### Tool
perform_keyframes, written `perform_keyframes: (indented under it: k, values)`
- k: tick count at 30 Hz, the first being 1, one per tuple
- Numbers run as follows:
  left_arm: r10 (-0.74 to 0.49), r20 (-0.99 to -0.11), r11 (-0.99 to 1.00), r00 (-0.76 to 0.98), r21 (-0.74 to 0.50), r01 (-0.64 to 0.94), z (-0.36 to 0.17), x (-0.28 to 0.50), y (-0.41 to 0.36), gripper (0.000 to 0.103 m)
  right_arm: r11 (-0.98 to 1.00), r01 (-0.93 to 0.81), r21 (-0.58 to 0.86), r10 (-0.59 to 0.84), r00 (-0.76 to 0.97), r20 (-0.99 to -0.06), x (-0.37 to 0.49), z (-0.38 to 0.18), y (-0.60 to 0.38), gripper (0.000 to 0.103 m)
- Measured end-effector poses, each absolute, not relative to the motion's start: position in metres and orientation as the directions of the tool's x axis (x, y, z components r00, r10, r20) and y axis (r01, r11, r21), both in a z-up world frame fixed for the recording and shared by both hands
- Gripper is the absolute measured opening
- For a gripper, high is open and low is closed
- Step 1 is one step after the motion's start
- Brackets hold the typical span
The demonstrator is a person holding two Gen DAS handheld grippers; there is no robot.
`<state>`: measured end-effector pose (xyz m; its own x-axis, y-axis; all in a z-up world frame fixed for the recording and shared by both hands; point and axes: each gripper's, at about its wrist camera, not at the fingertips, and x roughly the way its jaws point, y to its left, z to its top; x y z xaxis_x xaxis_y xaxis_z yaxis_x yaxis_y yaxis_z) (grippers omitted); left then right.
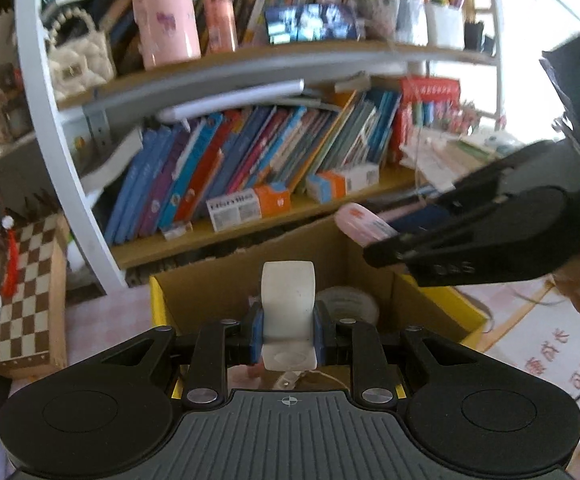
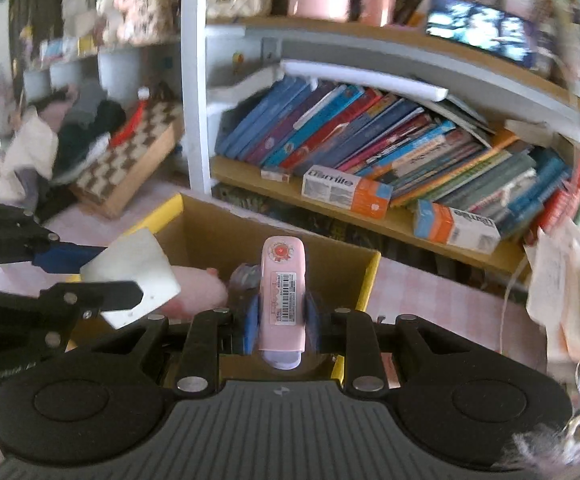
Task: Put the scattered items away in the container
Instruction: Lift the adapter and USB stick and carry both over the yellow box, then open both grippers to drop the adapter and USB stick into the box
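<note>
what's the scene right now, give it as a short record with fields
left gripper: shut on white block
right gripper: shut on pink case, barcode label facing the camera
container: cardboard box with yellow rim, open top, below both grippers
already in box: tape roll, pink soft item
backdrop: bookshelf of slanted books, checkerboard box on the table beside it
image quality: blurred

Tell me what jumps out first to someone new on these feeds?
Each tool holds an item above the open cardboard box: the left tool clamps a white block, the right tool a pink stapler-like case. Behind stands a bookshelf crammed with leaning books.
</note>
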<state>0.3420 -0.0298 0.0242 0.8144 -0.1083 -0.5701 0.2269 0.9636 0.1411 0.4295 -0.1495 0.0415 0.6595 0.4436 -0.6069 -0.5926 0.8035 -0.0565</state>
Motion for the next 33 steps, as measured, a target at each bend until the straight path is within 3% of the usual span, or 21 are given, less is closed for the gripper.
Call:
perform_keyframes:
  k: [12, 26, 31, 33]
  values:
    - [-0.033, -0.708, 0.961, 0.705, 0.172, 0.218, -0.015, 0.403, -0.031, 0.023, 0.669, -0.719, -0.188, 0.325, 0.511, -0.796, 0.503, -0.023, -0.101, 0.023]
    - [-0.02, -0.782, 0.923, 0.623, 0.225, 0.313, -0.033, 0.429, -0.047, 0.023, 0.581, -0.787, -0.206, 0.3, 0.442, -0.845, 0.515, -0.042, -0.083, 0.023]
    - [0.0, -0.782, 0.922, 0.623, 0.242, 0.304, -0.03, 0.43, -0.046, 0.033, 0.586, -0.787, -0.195, 0.315, 0.443, -0.839, 0.514, -0.039, -0.083, 0.027]
    - [0.014, -0.775, 0.915, 0.632, 0.265, 0.304, -0.025, 0.426, -0.047, 0.051, 0.589, -0.786, -0.188, 0.327, 0.445, -0.833, 0.513, -0.036, -0.084, 0.032]
